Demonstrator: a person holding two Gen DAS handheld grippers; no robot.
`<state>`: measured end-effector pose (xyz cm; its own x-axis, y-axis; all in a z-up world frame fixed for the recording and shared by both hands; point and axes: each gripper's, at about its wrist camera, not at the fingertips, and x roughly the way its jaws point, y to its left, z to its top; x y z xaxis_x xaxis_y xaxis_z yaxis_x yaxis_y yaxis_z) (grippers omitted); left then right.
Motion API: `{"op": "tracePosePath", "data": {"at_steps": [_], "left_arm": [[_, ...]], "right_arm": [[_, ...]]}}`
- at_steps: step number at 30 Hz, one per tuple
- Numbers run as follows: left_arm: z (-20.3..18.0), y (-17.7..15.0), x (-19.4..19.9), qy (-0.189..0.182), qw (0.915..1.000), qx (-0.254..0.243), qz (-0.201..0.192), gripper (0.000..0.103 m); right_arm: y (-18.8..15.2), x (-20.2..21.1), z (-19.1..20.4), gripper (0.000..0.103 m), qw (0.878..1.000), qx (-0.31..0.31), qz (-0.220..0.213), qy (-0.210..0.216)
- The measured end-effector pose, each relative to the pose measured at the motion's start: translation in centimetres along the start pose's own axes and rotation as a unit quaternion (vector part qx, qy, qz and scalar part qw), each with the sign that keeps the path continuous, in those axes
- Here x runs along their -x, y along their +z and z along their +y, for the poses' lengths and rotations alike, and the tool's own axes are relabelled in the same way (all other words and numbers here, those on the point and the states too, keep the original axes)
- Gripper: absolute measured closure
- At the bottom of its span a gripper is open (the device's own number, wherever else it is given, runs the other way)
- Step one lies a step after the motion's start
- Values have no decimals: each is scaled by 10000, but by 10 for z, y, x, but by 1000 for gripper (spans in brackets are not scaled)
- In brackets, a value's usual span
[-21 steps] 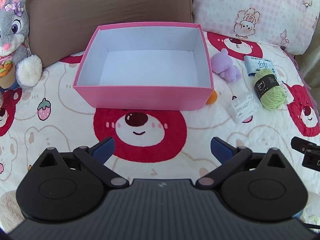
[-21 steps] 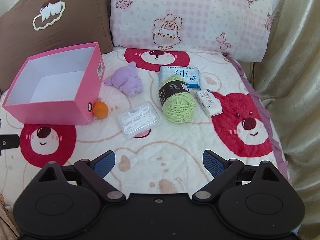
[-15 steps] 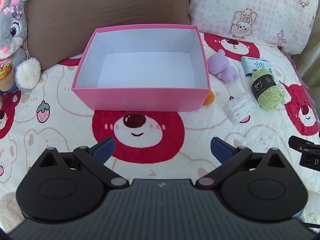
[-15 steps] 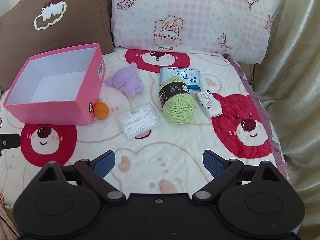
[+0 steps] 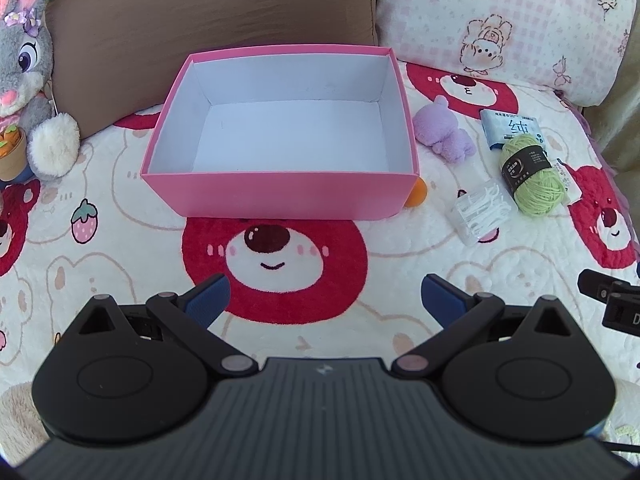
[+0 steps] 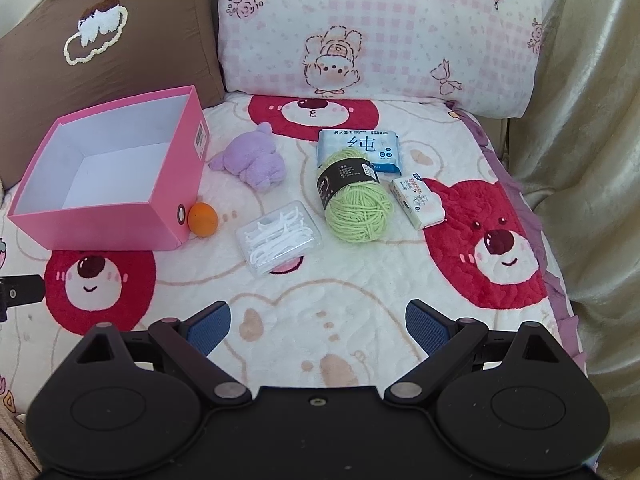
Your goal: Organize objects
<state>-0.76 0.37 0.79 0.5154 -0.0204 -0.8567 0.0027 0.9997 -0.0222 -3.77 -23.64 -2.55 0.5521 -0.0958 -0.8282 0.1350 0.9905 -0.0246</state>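
So my pink box [image 6: 120,216] sits bare on the blanket [image 6: 360,300], light and stiff. Beside it, the yarn ball [image 6: 356,210] is soft; I'd pinch its middle. The orange ball [image 6: 203,219] could roll. My left gripper [image 5: 323,294] and right gripper [image 6: 318,322] hang wide, holding nothing.

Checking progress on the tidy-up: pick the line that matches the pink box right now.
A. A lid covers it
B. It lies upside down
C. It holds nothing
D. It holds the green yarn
C: the pink box stands open with a bare white floor, while the green yarn lies outside it on the blanket.
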Motion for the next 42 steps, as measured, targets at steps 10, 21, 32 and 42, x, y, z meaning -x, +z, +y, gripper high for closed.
{"op": "tracePosePath", "data": {"at_steps": [10, 21, 32, 42], "left_arm": [[1, -1, -5, 9, 10000, 9, 69, 0], [-5, -4, -7, 171, 9998, -66, -30, 0], [-34, 9, 11, 176, 9972, -705, -186, 0], [-63, 37, 28, -668, 9948, -742, -186, 0]], "right_arm": [[-1, -4, -5, 6, 9999, -138, 102, -14], [-4, -2, -16, 6, 9993, -134, 168, -305], [2, 22, -35, 6, 9979, 347, 276, 473], [19, 34, -51, 7, 9896, 798, -106, 1192]]}}
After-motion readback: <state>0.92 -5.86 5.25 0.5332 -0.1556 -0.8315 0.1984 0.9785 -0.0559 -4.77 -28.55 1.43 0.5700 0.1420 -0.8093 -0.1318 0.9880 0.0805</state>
